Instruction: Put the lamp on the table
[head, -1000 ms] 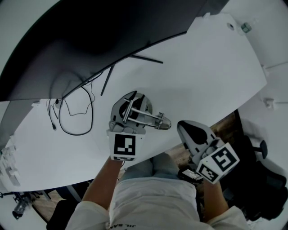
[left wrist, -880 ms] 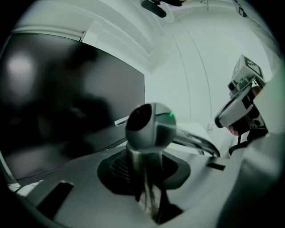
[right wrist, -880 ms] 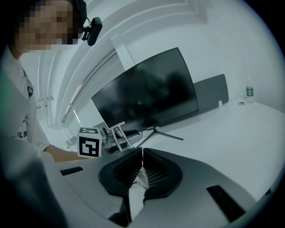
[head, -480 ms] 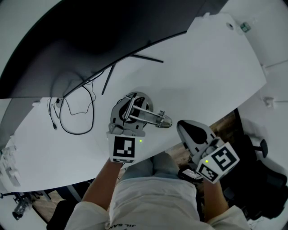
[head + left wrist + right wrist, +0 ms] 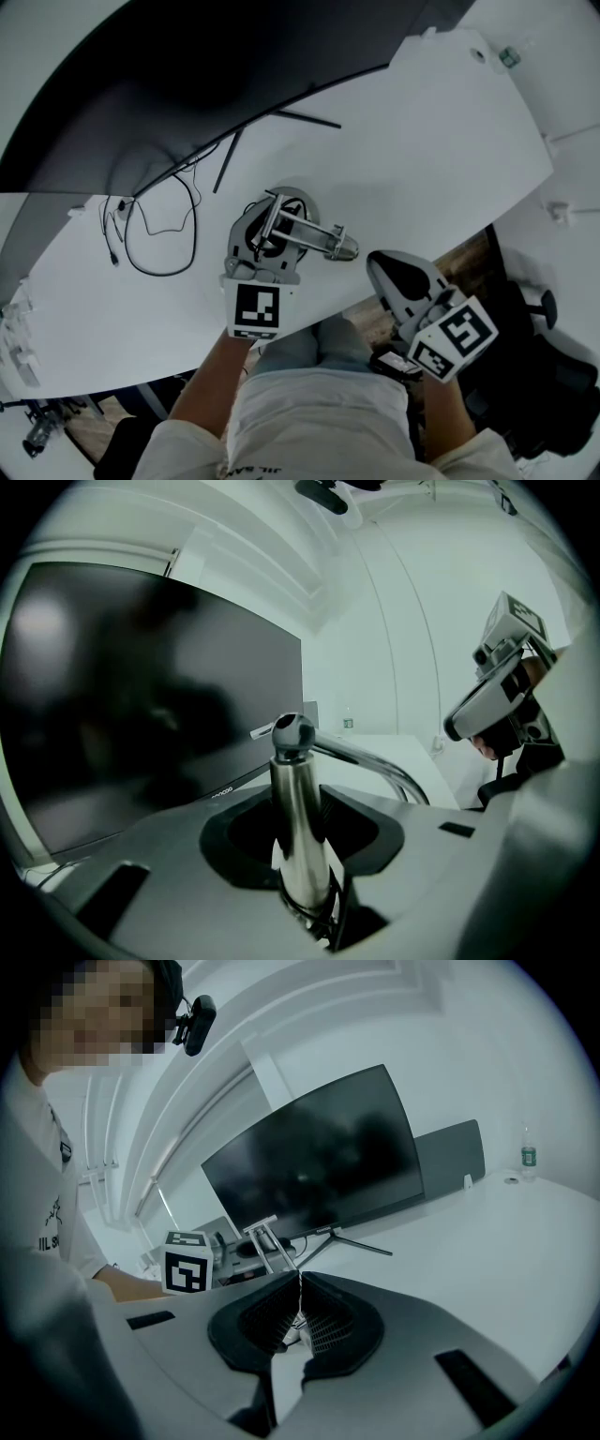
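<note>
The lamp, a chromed desk lamp, sits close to the near edge of the white table, its base seemingly resting on the top.

Nearest the person, the right gripper hangs just off the table edge with its jaws clenched on nothing. It is probably parked there out of the way, since the lamp needs only one hand.

A little further in, the left gripper straddles the lamp. The upright post stands between its jaws, which have just been opening and now stand clear of the metal on both sides. This looks like a release after setting down, so the placement seems nearly done.

Beyond the lamp a loose black cable loops on the table. Farthest back stands the dark curved monitor, well apart from the lamp.
</note>
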Demonstrator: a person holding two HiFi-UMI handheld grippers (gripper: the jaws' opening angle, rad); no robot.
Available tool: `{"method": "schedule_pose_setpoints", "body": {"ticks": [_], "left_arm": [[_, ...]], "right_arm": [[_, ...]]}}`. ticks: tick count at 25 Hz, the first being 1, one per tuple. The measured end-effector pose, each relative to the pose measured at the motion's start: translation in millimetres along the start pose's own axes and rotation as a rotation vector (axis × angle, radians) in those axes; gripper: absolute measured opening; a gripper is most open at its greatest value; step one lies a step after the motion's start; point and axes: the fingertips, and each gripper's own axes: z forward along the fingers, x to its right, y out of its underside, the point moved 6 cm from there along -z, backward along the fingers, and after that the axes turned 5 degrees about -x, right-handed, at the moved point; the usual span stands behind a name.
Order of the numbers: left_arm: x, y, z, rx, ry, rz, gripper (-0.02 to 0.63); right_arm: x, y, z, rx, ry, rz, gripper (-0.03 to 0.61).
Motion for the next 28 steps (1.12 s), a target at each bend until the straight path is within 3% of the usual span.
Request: {"method": "schedule_pose_setpoints", "body": {"ticks": [28], "left_arm": [[3, 11, -34, -0.029, -0.025, -0.033, 0.141]], "right_arm": [[-11, 5, -14, 0.024, -0.008, -0.015, 0.032]]}}
